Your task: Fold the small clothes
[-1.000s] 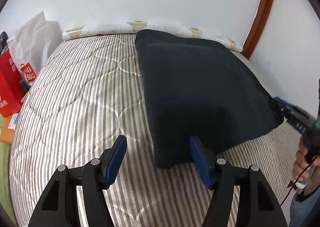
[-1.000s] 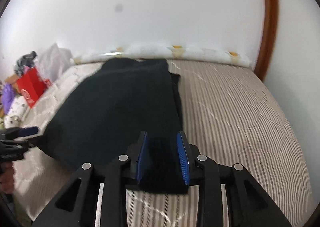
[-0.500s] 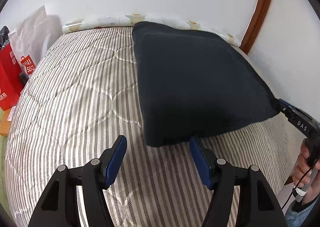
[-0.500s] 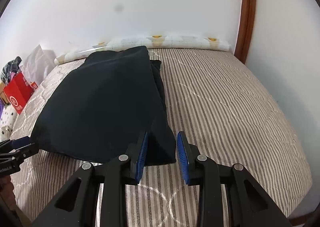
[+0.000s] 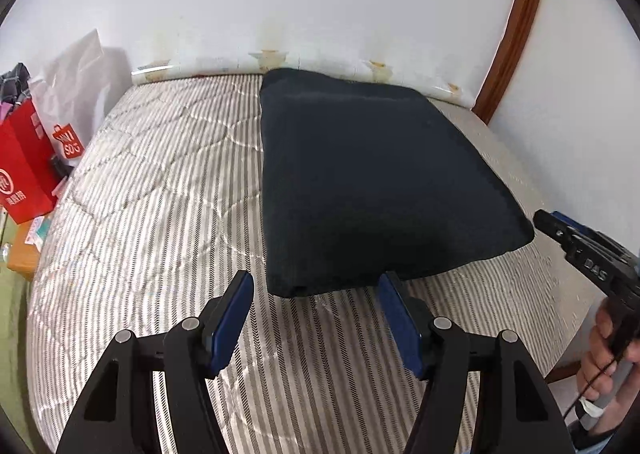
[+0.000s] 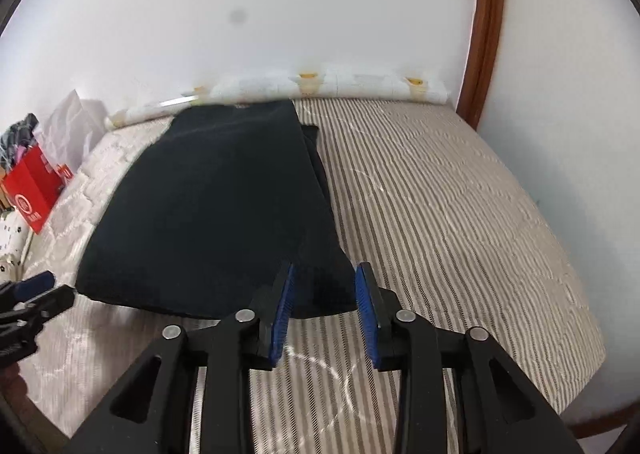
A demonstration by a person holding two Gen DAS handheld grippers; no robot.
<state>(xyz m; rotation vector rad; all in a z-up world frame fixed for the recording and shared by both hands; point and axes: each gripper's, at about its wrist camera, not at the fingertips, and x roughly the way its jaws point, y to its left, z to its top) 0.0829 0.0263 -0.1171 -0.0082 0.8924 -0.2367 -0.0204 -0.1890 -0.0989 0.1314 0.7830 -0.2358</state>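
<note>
The bed (image 5: 160, 190) is viewed low and close from its near edge toward the far wall by both wrist cameras, with the dark folded garment (image 5: 372, 182) shared between them.

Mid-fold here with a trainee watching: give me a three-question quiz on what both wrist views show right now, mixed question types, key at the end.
1. True or false: the left gripper is clamped on the folded dark navy fabric garment.
2. The garment lies on the: A) wooden floor B) grey-and-white striped quilted mattress C) glass table
3. Fill in: the right gripper has its blue-padded jaws ____, with the garment's near corner lying between their tips.

Key: 1 false, its jaws stand wide apart just short of the garment's near edge; 2 B; 3 open.
</note>
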